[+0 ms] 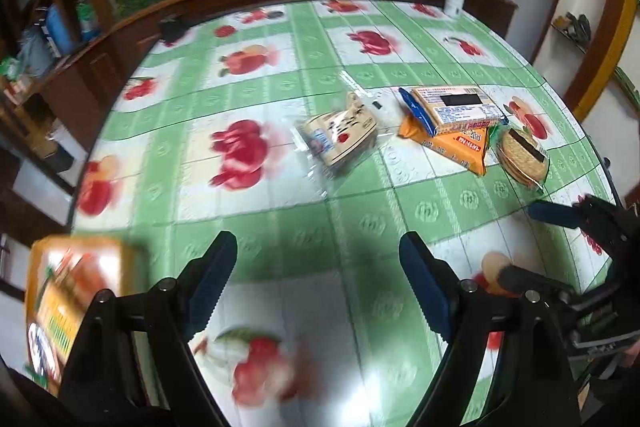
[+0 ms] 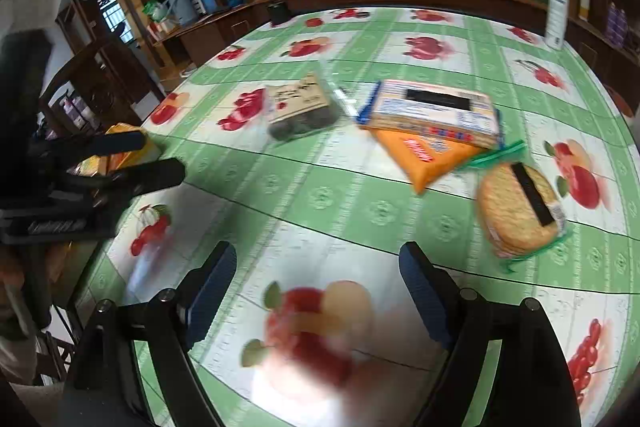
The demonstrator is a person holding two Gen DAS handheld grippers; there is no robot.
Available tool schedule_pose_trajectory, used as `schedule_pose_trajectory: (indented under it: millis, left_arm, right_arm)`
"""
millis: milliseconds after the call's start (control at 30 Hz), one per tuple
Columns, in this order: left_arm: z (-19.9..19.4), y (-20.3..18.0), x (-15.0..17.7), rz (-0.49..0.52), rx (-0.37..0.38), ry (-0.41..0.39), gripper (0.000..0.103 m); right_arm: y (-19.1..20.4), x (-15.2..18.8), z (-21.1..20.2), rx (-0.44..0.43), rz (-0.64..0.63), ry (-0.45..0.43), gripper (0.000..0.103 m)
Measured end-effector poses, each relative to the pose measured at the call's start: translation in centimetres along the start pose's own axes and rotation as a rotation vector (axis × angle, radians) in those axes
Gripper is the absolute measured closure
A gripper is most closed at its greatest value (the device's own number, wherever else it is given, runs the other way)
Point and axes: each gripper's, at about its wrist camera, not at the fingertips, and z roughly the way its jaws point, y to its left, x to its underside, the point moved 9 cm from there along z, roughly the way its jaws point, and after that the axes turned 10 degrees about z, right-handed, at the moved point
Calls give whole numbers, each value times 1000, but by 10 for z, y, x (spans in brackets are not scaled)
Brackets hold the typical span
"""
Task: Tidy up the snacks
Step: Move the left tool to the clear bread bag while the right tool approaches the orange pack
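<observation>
Your left gripper [image 1: 318, 281] and right gripper [image 2: 318, 285] both hover wide open and empty above the fruit-print tablecloth [image 2: 320, 195]. The cracker pack [image 2: 436, 113] already lies across the orange snack bag [image 2: 424, 159], apparently started as a pile; the rice-cake bag [image 2: 520, 211] sits just beside it, and the brown cookie bag [image 2: 300, 107] lies apart, likely next.

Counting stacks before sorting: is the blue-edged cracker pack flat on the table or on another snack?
On another: the cracker pack rests partly across the orange packet.
</observation>
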Motion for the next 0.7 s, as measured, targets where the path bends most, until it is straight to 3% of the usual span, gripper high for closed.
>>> schedule_pose_trajectory:
  millis: [333,700]
  left_arm:
    - [49,0,-50,72,29,15,19]
    - [85,-14,-70,271,76,26,19]
  right_arm:
    - [-34,-17,4,26,51,-5,18]
    - [-48,-32,14,32,60,7,17]
